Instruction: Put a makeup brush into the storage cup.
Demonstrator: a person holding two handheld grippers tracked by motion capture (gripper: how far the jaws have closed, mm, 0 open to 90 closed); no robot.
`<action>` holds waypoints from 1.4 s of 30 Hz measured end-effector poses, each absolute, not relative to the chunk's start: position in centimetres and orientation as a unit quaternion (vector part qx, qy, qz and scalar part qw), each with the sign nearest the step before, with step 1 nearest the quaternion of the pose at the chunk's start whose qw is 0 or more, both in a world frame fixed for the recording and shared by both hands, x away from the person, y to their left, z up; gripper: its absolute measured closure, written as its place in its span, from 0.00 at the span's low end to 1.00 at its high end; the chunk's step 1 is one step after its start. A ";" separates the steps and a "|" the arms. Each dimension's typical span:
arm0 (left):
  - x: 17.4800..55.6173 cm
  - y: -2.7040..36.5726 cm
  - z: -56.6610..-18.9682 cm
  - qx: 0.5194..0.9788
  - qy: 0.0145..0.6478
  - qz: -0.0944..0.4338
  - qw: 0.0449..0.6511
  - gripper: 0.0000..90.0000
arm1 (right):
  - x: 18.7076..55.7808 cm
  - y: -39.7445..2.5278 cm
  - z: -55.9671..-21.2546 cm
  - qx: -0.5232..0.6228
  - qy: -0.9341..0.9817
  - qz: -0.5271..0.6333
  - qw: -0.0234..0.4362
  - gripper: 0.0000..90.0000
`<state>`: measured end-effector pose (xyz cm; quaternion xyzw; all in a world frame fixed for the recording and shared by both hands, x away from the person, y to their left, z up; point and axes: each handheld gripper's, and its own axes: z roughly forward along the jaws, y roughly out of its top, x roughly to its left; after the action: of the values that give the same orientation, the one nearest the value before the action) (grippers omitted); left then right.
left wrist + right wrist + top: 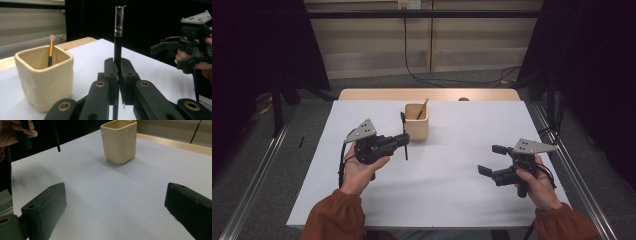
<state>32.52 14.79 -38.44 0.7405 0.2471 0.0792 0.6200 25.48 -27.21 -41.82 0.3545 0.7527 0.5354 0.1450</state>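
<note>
Your left gripper is pinching a thin black brush, jaws pressed together on the lower part of the handle. It stands upright, just beside the cup and not in it. In the left gripper view, the silver ferrule end points up past the cup rim. In the right gripper view, the bottom tip hangs clear above the white worktop.

Your right gripper is spread wide, holding nothing, well apart from the cup on the right side of the worktop.

Handling-wise, that brush looks light and stiff, basically a skinny rod. The handle looks smooth, so I'd guess it can pivot or slide between the jaws if you tilt it quickly. Your grip sits low on the shaft, which leaves a lot of length above to swing. That's fine for dropping it in, just keep it vertical. Don't squeeze the ferrule or the bristle end.

The cup looks like ceramic, cream-coloured, fairly heavy and not likely to tip, but I wouldn't bang it. There's one small gold-handled brush leaning inside it, so aim for the free side.
</note>
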 end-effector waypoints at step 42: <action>38.4 14.3 -35.4 0.727 0.269 0.114 0.622 0.95 | 22.1 -30.5 -44.4 0.404 0.698 0.557 0.198 0.01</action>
<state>38.40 14.26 -35.39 0.7265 0.2695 0.1137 0.6217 22.10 -30.46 -44.45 0.4044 0.6980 0.5568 0.1979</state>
